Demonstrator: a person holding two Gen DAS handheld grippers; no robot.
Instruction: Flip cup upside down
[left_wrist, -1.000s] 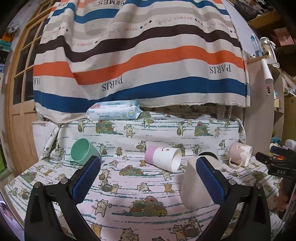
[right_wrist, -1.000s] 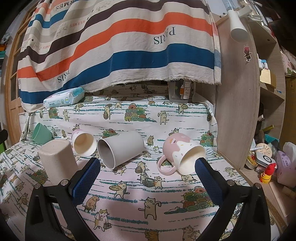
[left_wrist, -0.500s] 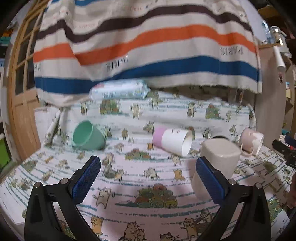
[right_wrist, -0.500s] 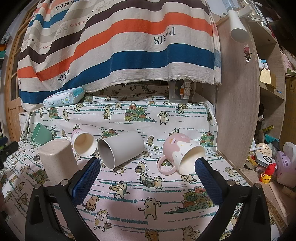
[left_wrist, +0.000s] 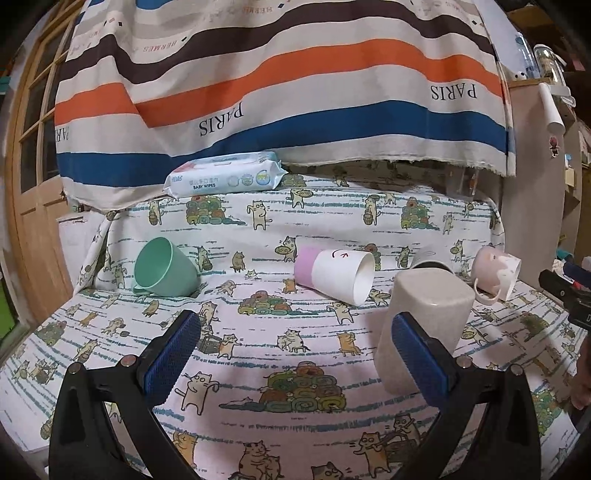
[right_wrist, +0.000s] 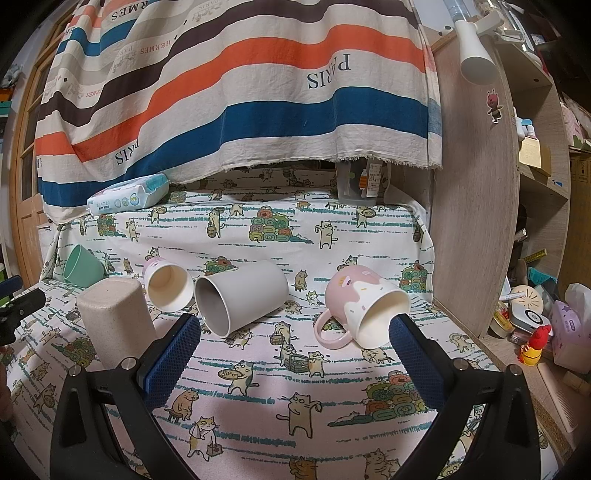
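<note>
I see the beige cup (left_wrist: 424, 325) standing mouth-down on the cat-print cloth (left_wrist: 280, 354), just behind my left gripper's (left_wrist: 295, 354) right finger; whether they touch I cannot tell. Both the left gripper and the right gripper (right_wrist: 293, 356) have fingers wide apart, holding nothing. The grey cup (right_wrist: 240, 301), paper cup (right_wrist: 168, 288), pink mug (right_wrist: 364, 314) and green cup (left_wrist: 162, 273) lie on their sides.

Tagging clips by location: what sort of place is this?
Probably a lived-in home room: a cat-print cloth under scattered cups, a baby wipes pack, and cluttered wooden shelves beside it.
</note>
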